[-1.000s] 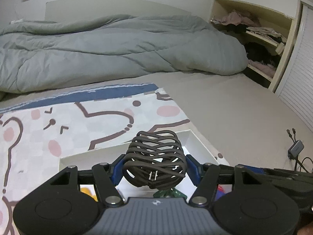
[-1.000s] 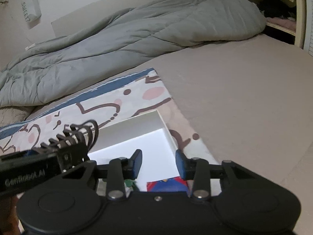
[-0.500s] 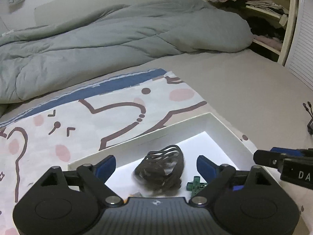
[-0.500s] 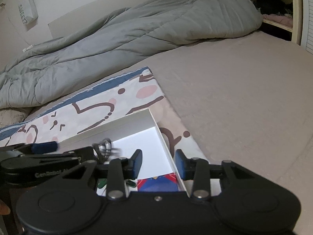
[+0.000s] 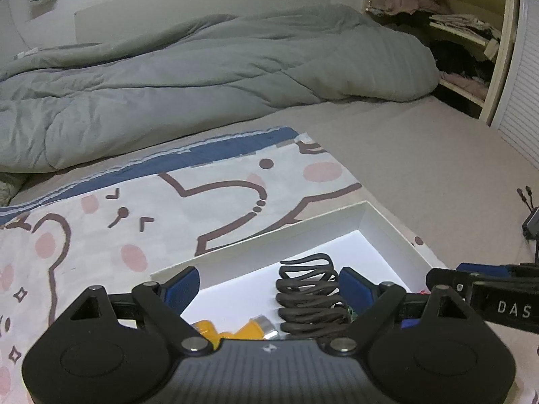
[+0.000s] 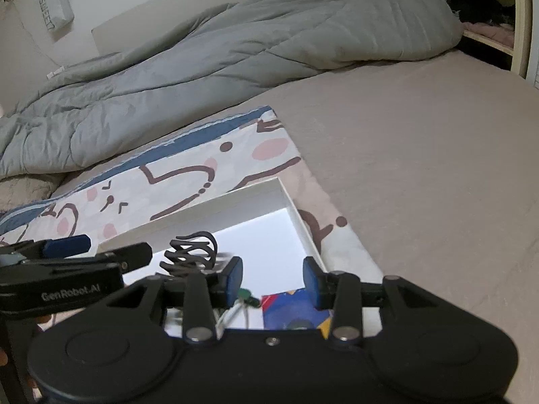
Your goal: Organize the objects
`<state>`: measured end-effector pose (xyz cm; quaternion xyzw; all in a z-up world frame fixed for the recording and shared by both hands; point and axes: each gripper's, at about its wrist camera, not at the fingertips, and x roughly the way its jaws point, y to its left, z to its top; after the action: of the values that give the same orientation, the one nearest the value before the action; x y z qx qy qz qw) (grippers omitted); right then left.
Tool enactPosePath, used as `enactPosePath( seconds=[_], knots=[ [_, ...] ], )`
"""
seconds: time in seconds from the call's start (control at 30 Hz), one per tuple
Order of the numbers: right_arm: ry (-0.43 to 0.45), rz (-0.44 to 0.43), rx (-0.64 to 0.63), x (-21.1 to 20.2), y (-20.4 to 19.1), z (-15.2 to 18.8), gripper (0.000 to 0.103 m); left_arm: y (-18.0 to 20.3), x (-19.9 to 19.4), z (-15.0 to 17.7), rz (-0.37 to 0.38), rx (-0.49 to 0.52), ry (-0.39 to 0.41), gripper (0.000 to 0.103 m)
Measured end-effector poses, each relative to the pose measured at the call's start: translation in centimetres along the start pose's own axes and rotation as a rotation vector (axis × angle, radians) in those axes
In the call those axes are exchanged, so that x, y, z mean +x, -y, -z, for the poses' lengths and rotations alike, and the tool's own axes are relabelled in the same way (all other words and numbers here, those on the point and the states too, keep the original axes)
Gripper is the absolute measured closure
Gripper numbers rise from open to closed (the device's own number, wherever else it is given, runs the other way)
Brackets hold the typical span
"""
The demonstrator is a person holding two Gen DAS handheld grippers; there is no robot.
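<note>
Dark coiled cord bundle [image 5: 311, 298] — ribbed, springy — in white box [image 5: 387, 225]; both fingers released.

Dark brown coil [image 5: 311, 299], white box [image 5: 387, 225]

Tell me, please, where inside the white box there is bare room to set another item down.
The white box is bare in its far right corner, beyond the dark coiled spring. The near end is crowded: yellow pieces, a green piece and a blue-and-red item.
</note>
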<state>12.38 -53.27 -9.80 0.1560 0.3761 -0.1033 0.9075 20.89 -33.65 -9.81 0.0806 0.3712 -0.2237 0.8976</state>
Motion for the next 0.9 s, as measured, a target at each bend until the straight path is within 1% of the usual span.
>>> enactPosePath(
  seconds=[0.13, 0.27, 0.37, 0.5, 0.6, 0.63, 0.73, 0.83, 0.9],
  knots=[
    [0.007, 0.006, 0.016, -0.9, -0.3, 0.0, 0.058, -0.9, -1.6, 0.1, -0.006, -0.011, 0.009, 0.013],
    [0.034, 0.007, 0.030, -2.6, -0.7, 0.0, 0.053, -2.0, -3.5, 0.2, -0.004, -0.045, 0.018, 0.013],
    [0.051, 0.024, 0.030, -4.1, -1.4, -0.1, 0.047, -2.8, -5.1, 0.1, -0.006, -0.064, 0.026, 0.013],
    [0.079, 0.032, 0.033, -6.5, -2.1, -0.2, 0.037, -3.7, -7.3, 0.0, -0.005, -0.076, 0.039, 0.013],
    [0.095, 0.026, 0.035, -8.5, -2.4, -0.2, 0.034, -4.3, -9.2, 0.0, -0.004, -0.073, 0.047, 0.013],
    [0.102, 0.034, 0.030, -9.3, -2.6, -0.1, 0.030, -4.5, -9.8, 0.0, -0.003, -0.080, 0.047, 0.013],
    [0.122, 0.046, 0.006, -11.5, -3.0, 0.5, 0.024, -5.1, -11.5, 0.2, 0.011, -0.100, 0.049, 0.013],
    [0.129, 0.050, -0.014, -13.1, -3.5, 1.3, 0.021, -5.5, -13.4, 0.7, 0.014, -0.100, 0.057, 0.012],
    [0.121, 0.062, -0.031, -13.8, -3.9, 2.0, 0.020, -5.7, -14.6, 1.2, 0.009, -0.101, 0.064, 0.008]
  ],
)
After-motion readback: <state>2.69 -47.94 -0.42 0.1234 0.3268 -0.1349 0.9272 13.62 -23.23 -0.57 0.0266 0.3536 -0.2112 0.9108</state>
